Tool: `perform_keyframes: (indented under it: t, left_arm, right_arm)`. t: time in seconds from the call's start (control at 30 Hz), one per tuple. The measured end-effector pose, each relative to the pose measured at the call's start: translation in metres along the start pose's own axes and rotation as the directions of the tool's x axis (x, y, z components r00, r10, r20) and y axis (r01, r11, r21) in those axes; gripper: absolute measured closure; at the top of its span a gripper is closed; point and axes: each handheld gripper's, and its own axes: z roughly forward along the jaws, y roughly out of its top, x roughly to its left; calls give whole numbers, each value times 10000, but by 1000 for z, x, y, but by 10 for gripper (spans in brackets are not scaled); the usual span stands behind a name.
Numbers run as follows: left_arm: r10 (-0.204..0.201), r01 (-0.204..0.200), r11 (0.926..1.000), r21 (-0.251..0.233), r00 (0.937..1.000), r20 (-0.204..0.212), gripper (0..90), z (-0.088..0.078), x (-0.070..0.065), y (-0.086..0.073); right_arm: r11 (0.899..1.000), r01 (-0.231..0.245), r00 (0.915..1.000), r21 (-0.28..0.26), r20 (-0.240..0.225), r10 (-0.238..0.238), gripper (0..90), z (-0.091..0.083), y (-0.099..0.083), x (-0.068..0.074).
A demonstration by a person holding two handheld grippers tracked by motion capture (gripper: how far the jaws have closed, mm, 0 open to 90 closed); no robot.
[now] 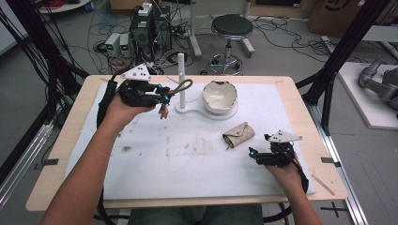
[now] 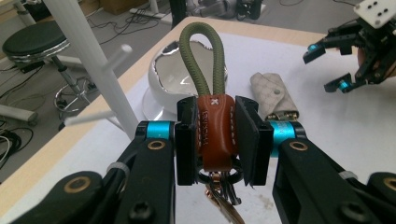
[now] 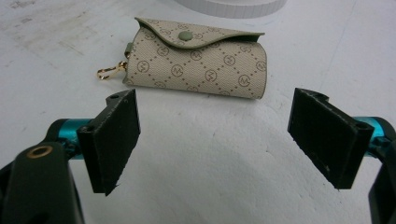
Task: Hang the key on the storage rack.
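My left gripper (image 2: 215,140) is shut on a keychain (image 2: 215,133) by its brown leather tab, with an olive cord loop above and keys hanging below. In the high view the left gripper (image 1: 164,95) holds the keychain (image 1: 174,91) in the air just left of the white peg stand (image 1: 181,75). A beige patterned key pouch (image 3: 198,58) lies closed on the white mat, a gold clasp at its left end. My right gripper (image 3: 217,142) stands open just short of the pouch; in the high view that gripper (image 1: 255,155) rests near the pouch (image 1: 238,134).
A cracked white bowl (image 1: 219,97) sits on the stand's base beside the peg. The white mat (image 1: 187,159) covers the wooden table. A stool (image 1: 231,28), computer boxes and cables are on the floor beyond the far edge.
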Motion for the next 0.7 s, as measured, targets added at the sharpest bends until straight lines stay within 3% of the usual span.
perform_keyframes:
  t: [0.23,0.47,0.7]
  left_arm:
    - [-23,24,10000,50,9995,-329,704,-1,14,9]
    - [-356,364,9993,115,9975,-607,704,2,27,3]
    - [-381,411,9983,417,9968,-705,704,11,34,-2]
  right_arm:
    - [10000,-43,10000,23,-3,43,171,1,0,0]
    - [9999,-107,9999,50,-6,107,171,1,-1,0]
    - [9999,-113,9999,54,33,113,171,1,-1,0]
